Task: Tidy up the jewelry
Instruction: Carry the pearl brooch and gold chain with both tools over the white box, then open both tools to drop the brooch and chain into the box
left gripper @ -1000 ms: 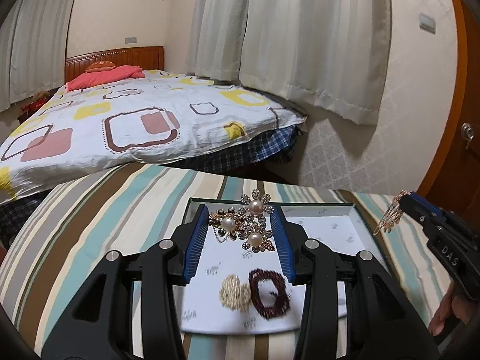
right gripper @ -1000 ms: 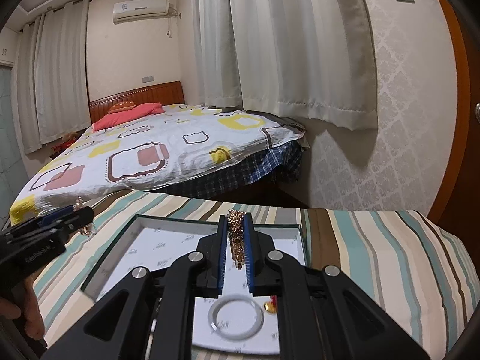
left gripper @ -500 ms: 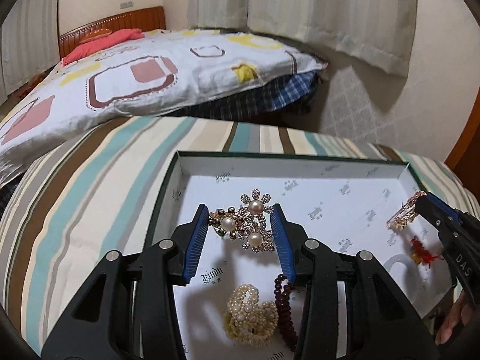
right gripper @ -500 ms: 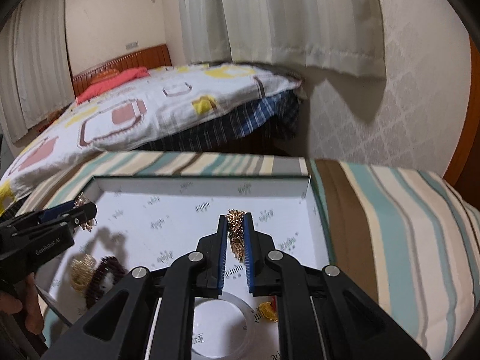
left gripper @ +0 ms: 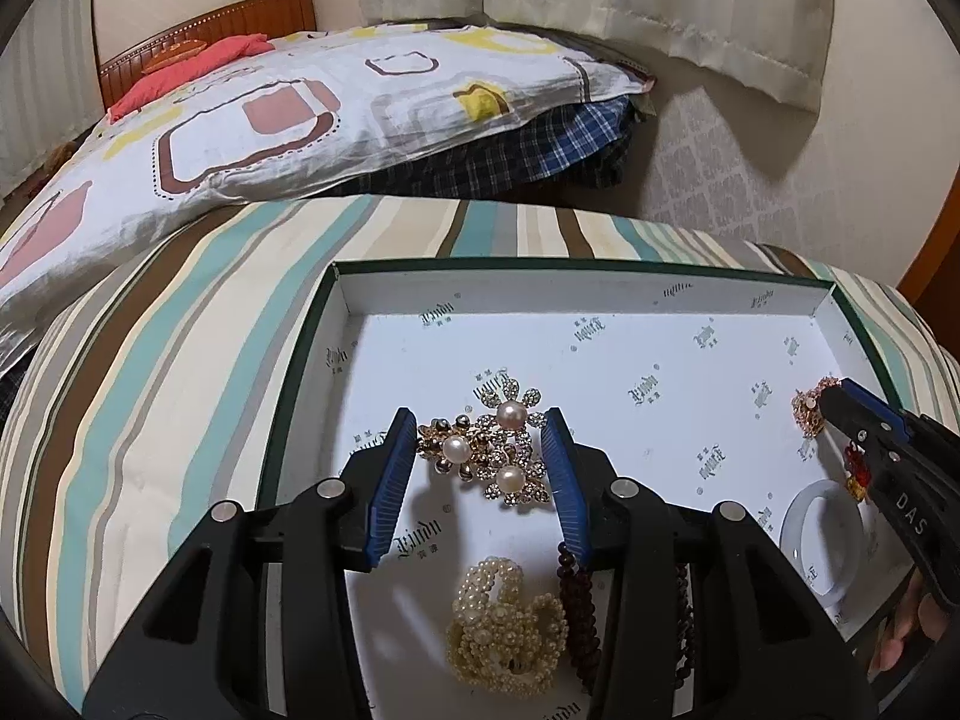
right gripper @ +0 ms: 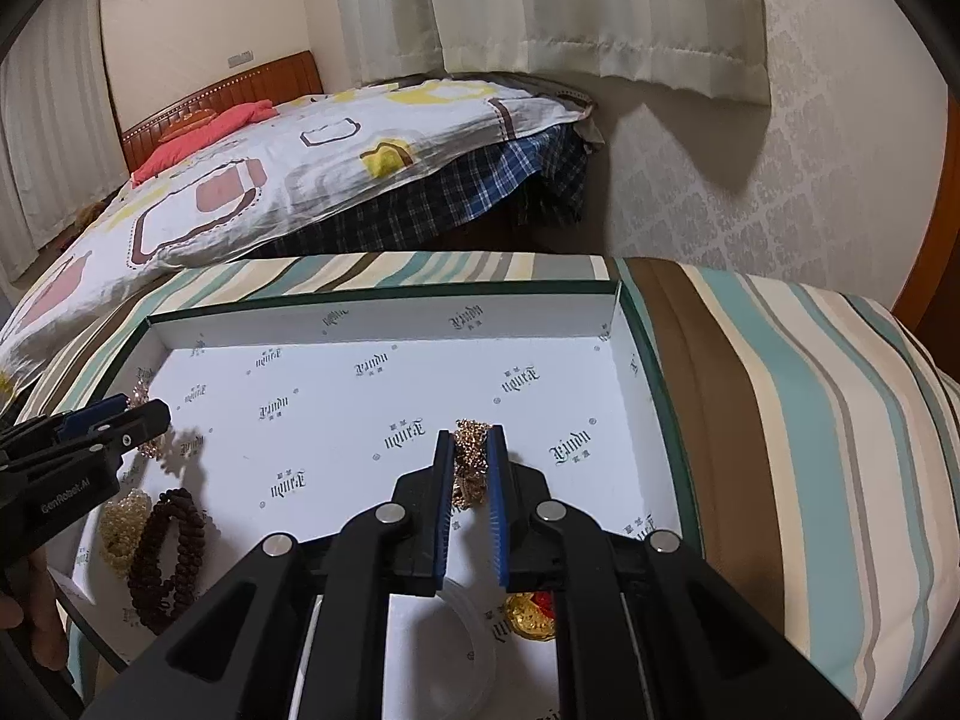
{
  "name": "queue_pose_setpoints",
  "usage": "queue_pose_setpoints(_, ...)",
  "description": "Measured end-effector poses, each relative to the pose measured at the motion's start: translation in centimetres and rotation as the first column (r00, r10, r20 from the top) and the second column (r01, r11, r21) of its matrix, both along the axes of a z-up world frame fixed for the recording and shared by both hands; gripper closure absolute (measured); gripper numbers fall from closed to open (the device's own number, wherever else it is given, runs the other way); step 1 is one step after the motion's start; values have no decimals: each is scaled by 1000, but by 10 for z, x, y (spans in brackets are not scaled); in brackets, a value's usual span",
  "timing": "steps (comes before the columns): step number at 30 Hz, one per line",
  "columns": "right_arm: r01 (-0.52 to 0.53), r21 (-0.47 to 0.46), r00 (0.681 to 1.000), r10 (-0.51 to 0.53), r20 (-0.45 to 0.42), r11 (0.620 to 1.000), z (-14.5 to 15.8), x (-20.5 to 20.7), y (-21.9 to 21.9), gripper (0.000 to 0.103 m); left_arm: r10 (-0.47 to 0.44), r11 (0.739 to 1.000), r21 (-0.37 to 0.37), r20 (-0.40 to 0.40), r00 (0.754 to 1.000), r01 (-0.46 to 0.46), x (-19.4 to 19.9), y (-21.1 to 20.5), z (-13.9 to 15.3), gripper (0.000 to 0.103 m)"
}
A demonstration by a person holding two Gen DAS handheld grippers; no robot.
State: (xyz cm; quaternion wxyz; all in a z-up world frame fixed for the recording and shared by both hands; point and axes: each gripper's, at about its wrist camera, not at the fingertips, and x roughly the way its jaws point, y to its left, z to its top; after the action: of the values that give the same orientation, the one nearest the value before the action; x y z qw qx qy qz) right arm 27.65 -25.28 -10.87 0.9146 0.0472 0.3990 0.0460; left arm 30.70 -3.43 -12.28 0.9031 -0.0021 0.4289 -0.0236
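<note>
glittery gilt-metal pearl brooch (left gripper: 489,450), matt printed-paper box (left gripper: 600,300), striped woven cloth (left gripper: 180,360)

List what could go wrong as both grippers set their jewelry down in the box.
1. The pearl flower brooch is a wide, knobbly cluster in the left gripper; it may snag the ribbed pads on release.
2. The gold chain bunched in the right gripper could drop tangled.
3. The pearl bracelet, dark bead bracelet and clear bangle lie below in the white box; a low pass might knock them.
</note>
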Motion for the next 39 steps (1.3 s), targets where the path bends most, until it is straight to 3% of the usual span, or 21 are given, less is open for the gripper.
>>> queue_pose_setpoints(4,-7,-5,1000,7,-2,1000,0,0,1,88,0,1000,14,-7,1000,0,-1,-1,-3,61)
queue_pose_setpoints(8,-3,-3,1000,3,8,1000,1,-1,0,73,1,1000,10,3,1000,-1,-3,-1,-2,59)
queue_pose_setpoints(10,-2,-7,1000,2,16,1000,2,-3,0,72,6,1000,14,9,1000,-6,-4,-1,-1,56)
queue_pose_setpoints(21,0,-4,993,1,116,1000,35,-33,1,71,52,998,23,131,990,-55,-35,9,31,50)
queue_pose_setpoints(26,-4,12,989,2,149,1000,49,-59,2,70,85,996,-38,188,978,-80,-68,22,51,50)
queue_pose_setpoints(39,-36,13,993,34,115,999,43,-132,26,70,95,996,-21,183,979,-92,-148,37,54,50)
